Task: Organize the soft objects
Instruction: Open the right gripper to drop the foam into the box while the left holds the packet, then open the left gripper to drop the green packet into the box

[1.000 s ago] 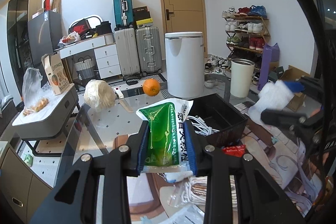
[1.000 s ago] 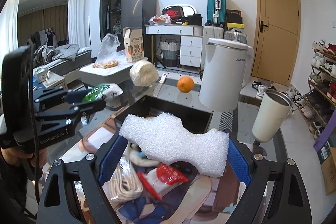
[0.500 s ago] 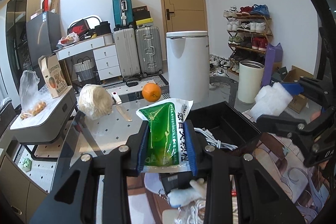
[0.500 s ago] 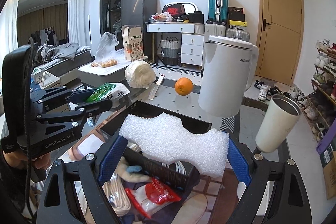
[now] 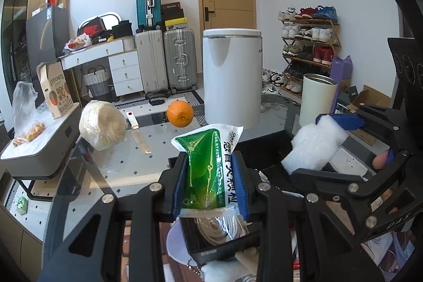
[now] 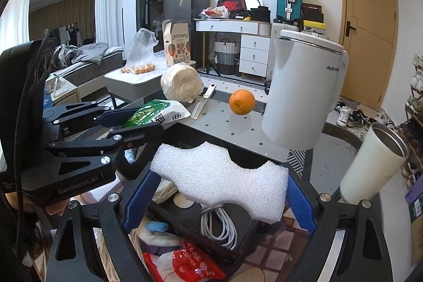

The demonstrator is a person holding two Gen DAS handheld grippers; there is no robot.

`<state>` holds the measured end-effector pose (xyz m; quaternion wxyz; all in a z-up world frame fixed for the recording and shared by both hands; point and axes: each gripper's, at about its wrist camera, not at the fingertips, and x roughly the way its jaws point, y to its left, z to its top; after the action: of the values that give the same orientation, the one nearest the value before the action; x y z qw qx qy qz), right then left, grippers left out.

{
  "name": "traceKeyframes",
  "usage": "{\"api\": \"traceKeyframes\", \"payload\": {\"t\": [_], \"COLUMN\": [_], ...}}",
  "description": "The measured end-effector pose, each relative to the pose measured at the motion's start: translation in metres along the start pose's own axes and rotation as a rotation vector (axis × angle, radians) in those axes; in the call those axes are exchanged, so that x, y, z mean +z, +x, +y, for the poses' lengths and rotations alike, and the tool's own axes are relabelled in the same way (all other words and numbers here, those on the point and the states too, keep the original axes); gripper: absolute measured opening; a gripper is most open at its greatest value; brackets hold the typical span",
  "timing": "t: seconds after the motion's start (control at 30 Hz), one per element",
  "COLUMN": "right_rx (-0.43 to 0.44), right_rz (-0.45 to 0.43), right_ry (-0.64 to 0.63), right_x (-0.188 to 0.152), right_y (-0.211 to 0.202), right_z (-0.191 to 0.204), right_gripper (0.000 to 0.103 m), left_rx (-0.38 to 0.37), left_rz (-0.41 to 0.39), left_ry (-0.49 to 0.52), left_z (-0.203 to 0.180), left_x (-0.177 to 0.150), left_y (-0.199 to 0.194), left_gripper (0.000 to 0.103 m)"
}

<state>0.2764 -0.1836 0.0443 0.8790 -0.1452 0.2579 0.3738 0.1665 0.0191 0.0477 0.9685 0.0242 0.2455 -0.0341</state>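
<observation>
My left gripper is shut on a green and white packet that stands upright between its blue pads. The same packet shows at the left of the right wrist view, in the left gripper. My right gripper is shut on a white foam block, gripped wide across its ends. From the left wrist view, the foam block and the right gripper hang at the right. Both loads hover over a black bin that holds a coiled white cable.
On the glass table beyond the bin lie an orange, a knife and a ball of pale string. A tall white appliance and a white tumbler stand at the right. A red packet lies near me.
Both grippers have moved forward over the table with their loads still held. The black bin now lies right beneath them, and the orange and white appliance look closer.
</observation>
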Motion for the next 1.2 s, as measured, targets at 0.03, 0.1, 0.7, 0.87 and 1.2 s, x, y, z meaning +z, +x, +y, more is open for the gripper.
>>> {"api": "traceKeyframes", "payload": {"t": [0.03,0.1,0.7,0.87,1.2], "right_rx": [0.007,0.016,0.024,-0.005,-0.037], "right_rz": [0.003,0.007,0.058,0.047,0.035], "right_ry": [-0.002,-0.009,-0.054,-0.051,-0.018], "right_x": [0.000,0.000,0.002,0.000,-0.007], "right_y": [0.003,0.010,0.039,0.027,0.003], "right_z": [-0.001,-0.003,-0.003,-0.007,-0.014], "right_gripper": [0.091,0.091,0.101,0.102,0.102], "left_rx": [-0.001,-0.010,-0.014,-0.037,-0.054], "left_rz": [0.001,0.001,-0.004,0.000,0.020], "left_ry": [-0.001,-0.001,-0.029,-0.031,-0.012], "left_z": [0.001,0.002,0.011,0.009,0.002], "left_x": [-0.001,-0.001,-0.004,-0.004,-0.001], "left_y": [0.001,0.005,0.011,0.012,0.007], "left_gripper": [0.031,0.031,0.031,0.032,0.075]}}
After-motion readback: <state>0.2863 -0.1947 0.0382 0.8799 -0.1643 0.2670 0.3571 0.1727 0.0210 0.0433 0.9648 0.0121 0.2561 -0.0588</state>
